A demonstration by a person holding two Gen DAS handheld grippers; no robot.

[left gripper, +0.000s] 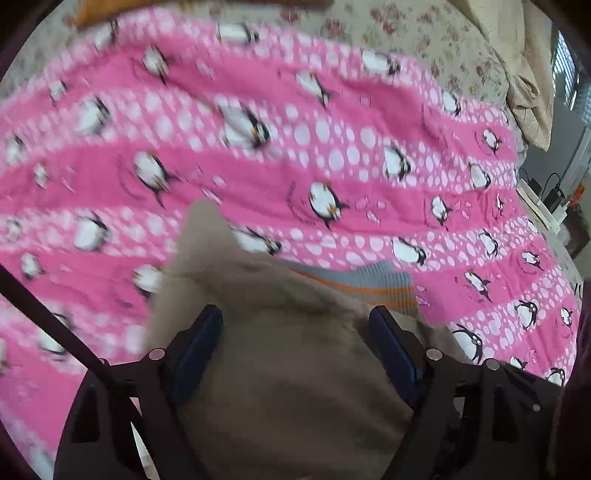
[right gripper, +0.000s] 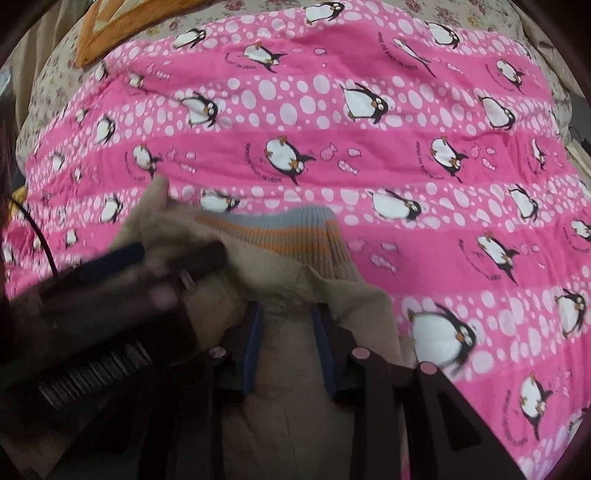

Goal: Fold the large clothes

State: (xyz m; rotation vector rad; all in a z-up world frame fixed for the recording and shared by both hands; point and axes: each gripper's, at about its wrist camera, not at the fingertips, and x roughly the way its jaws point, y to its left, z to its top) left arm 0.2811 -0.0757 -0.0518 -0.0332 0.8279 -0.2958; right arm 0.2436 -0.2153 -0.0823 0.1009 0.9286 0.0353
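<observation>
Pink quilt (right gripper: 332,155) lies open beyond the tan garment (right gripper: 295,406); left claw (right gripper: 173,254) crowds its left side; orange cushion (right gripper: 122,33) blocks far-left corner.

Left gripper (left gripper: 295,325): black angular frame, dark blue pads on the fingers (left gripper: 201,343), round silver pivot screws (left gripper: 434,354) behind the pads, a thin black cable (left gripper: 55,317) beside the frame. Right gripper (right gripper: 288,317): same black frame, blue pads, pinkish-lit pivot screws (right gripper: 360,353).
</observation>
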